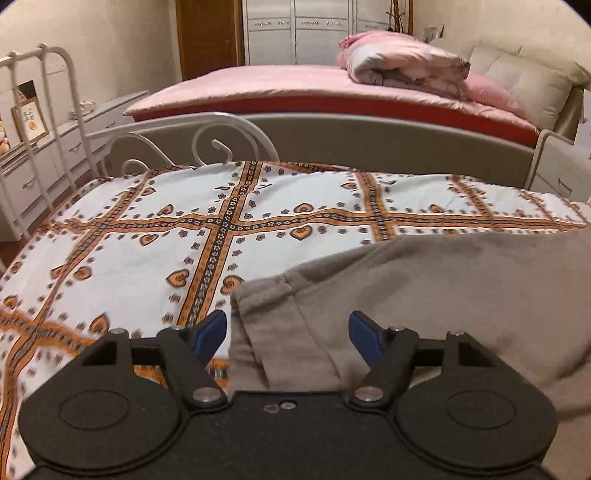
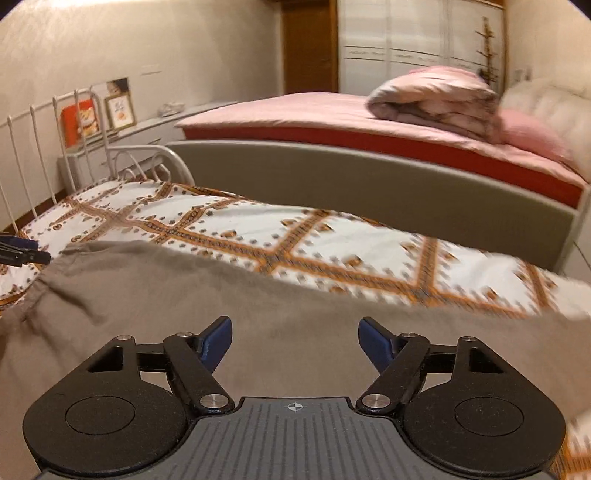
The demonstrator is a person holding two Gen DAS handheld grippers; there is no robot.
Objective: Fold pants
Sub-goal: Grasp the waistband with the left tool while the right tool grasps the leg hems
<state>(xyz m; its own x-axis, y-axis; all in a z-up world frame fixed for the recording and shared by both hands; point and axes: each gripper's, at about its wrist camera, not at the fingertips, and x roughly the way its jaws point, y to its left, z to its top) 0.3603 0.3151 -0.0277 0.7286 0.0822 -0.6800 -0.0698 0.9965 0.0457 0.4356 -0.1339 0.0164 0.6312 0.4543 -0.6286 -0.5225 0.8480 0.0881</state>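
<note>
Nearest to where I stood, the left tongs [image 1: 288, 332] hung partly open over one end of the grey-brown pants [image 1: 424, 295]. A hemmed band of the cloth lay between the blue fingers [image 1: 212, 330], but they did not press on it. Just along the same garment, the right tongs [image 2: 295, 339] stood at about the same width above a plain stretch of the cloth and likewise held nothing. In the right-hand view the tip of the left tongs showed at the far left, beside the gathered edge of the pants.

The pants lay spread lengthwise along the near side of the patterned bedspread [image 1: 129, 240], which covered a white iron-framed bed [image 1: 44, 110]. To my eye this was the opening of a fold: both tongs placed for a first grip, nothing lifted yet. The next move would call for each one to sink onto an edge, pinch both layers, then carry the cloth across together.

Beyond the footboard stood a pink bed [image 1: 277, 85] with a rolled quilt [image 1: 402, 62], and behind that a white wardrobe [image 1: 295, 29].
</note>
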